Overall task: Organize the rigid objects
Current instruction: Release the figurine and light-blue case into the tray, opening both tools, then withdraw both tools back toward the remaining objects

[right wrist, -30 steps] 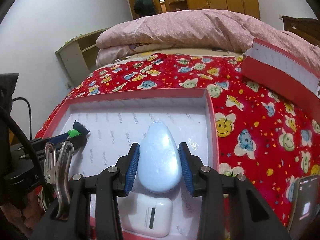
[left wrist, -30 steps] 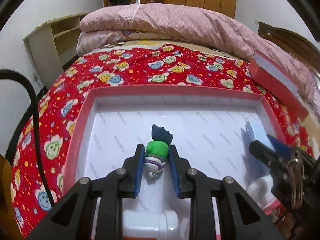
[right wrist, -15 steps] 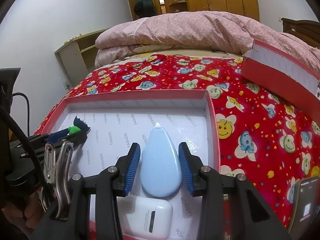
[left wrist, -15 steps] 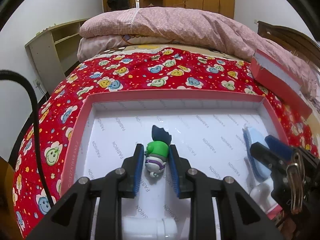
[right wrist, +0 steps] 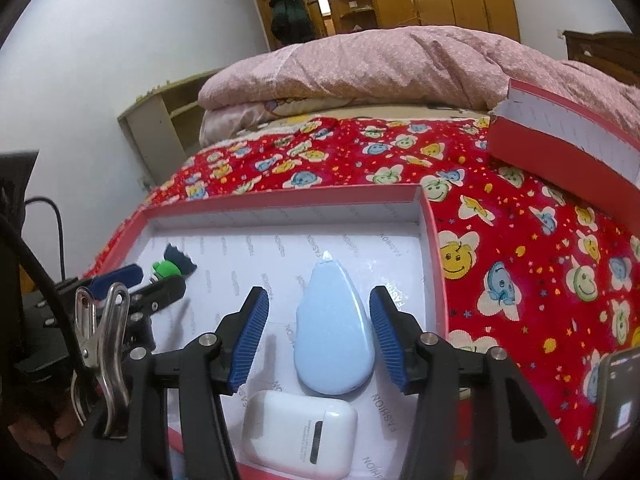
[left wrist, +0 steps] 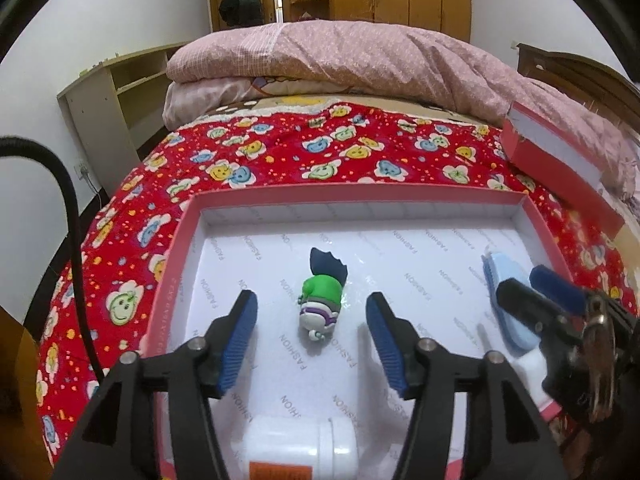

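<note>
Left gripper (left wrist: 312, 330): the fingers (left wrist: 236, 340) stand about half open, having just spread apart. The toy figure (left wrist: 322, 300) lies between them on the tray floor, with a clear gap to each pad; nothing is held.

Right gripper (right wrist: 318, 334): the fingers (right wrist: 386, 336) are likewise about half open and have just widened. The pale blue teardrop-shaped correction-tape dispenser (right wrist: 332, 332) lies between them, tip pointing away. The right pad sits just beside its edge; the left pad is clearly apart. It is not clamped.

Container: a shallow pink-rimmed tray (left wrist: 360, 194) with a white printed liner rests on the red patterned bedspread (left wrist: 280, 160). It contains the toy figure near the middle, the dispenser at the right side, a white earbud case (right wrist: 300, 436) just in front of the dispenser, and a white bottle (left wrist: 298, 446) at the near edge. A second pink box (right wrist: 568, 140) lies on the bed, well apart to the right.

Change from the earlier frames: both pairs of fingers were then closed on their objects; both objects now lie released on the liner.
</note>
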